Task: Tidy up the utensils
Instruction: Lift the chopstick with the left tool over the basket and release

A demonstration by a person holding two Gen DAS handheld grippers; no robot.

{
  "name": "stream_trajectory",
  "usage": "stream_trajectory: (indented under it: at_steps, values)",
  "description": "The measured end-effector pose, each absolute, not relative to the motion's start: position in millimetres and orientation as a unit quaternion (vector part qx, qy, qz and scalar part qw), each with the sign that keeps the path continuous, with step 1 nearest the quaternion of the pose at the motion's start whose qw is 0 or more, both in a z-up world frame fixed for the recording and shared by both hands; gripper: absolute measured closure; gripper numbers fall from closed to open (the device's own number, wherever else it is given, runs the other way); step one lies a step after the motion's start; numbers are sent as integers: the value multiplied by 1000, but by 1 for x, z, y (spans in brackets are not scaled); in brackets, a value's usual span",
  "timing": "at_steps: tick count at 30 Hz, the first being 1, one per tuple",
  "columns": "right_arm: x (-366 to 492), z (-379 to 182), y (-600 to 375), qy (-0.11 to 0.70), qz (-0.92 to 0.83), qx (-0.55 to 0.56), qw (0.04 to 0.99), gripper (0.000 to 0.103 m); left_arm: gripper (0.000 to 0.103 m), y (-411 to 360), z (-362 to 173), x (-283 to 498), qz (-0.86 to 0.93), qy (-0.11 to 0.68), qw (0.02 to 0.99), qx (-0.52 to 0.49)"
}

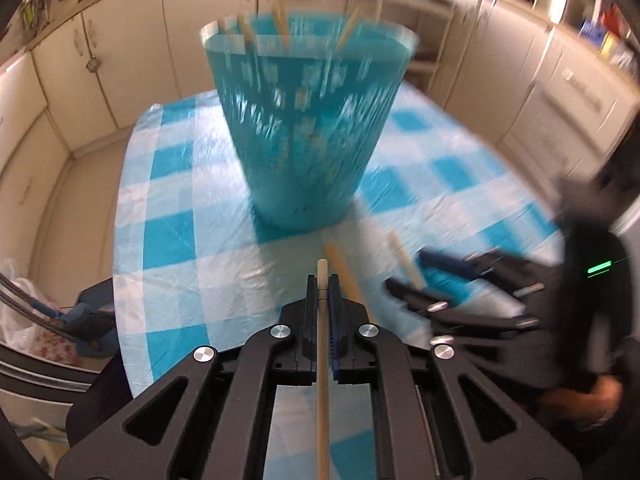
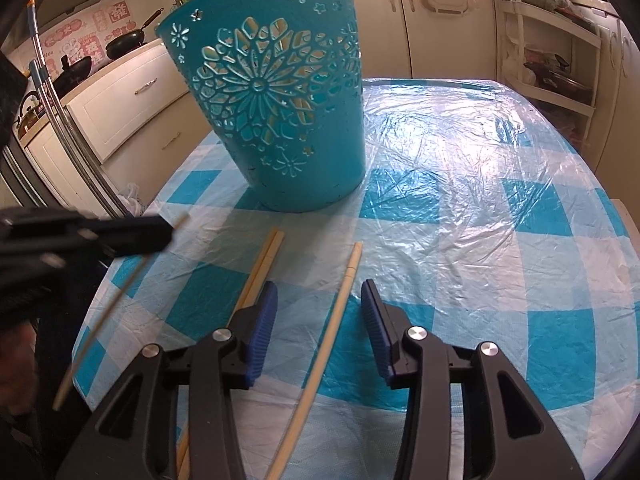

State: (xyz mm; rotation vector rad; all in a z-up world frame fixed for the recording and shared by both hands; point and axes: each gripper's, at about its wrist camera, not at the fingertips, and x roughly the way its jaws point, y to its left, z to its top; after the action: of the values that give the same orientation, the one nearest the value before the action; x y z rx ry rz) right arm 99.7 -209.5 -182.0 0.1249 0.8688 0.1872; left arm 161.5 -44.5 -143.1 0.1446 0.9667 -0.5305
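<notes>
Cream kitchen cabinets behind blue-checked counter (image 2: 500,240). Left gripper (image 1: 322,284) clamps thin pale wooden chopstick (image 1: 322,360) mid-shaft; light, stiff, smooth, likely slips. Right gripper (image 2: 320,320) wide, straddling loose chopstick (image 2: 332,320) near teal cut-out plastic basket (image 2: 280,120).

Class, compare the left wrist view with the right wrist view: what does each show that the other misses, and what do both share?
Left wrist only: chopstick tops poking above the bin's rim, and the left hand-held gripper shut on a chopstick.

Right wrist only: the bin's flower cutouts in sharp detail, woks on the counter, and the right hand-held gripper open around a lone chopstick.

Both: the blue bin and checked tablecloth.
</notes>
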Motion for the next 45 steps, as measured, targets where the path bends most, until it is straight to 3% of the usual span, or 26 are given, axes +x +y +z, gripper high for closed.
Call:
stream_trajectory:
  at_steps: [11,18,32,45]
  values:
    - [99,-182,-208,420,91,57,901,56,98,-47,-1,172,-285,298,911,-21]
    - [100,-182,-208,420,94,61,901,55,98,-58,38,210,-234,202,949,-66]
    - [101,-182,-207,421,98,60,900,51,98,-75,10,286,-121,149,976,-103]
    - [102,-182,-207,421,99,60,899,50,97,-86,-33,266,-125,186,974,-39]
